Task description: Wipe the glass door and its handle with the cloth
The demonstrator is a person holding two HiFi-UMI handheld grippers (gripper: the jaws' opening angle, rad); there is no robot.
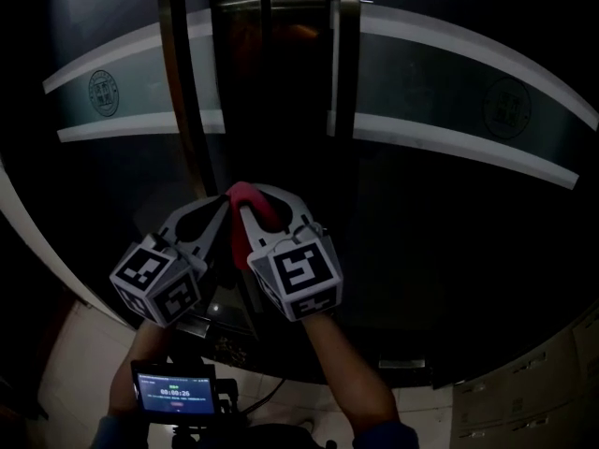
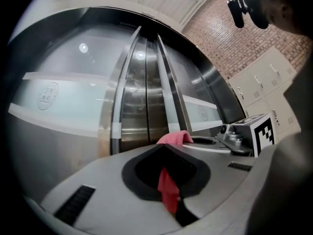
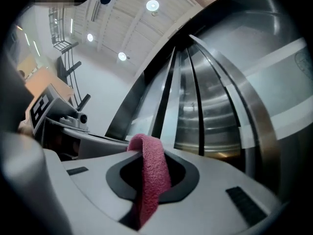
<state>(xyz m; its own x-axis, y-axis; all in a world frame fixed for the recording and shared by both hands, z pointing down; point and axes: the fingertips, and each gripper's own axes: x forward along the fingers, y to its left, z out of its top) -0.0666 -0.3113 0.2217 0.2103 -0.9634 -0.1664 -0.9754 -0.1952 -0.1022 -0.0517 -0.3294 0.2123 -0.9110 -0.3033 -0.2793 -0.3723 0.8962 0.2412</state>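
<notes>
Left gripper and right gripper both clench one red terry cloth near the dark glass door and its steel bar handle. Opposed pulling could likely slip it free.

Cloth: pink terry fabric, rough looped pile, matt. Glass door: smooth, glossy, with matt frosted bands. Handle: brushed metal, satin sheen. Left gripper, right gripper: smooth matt grey plastic.
</notes>
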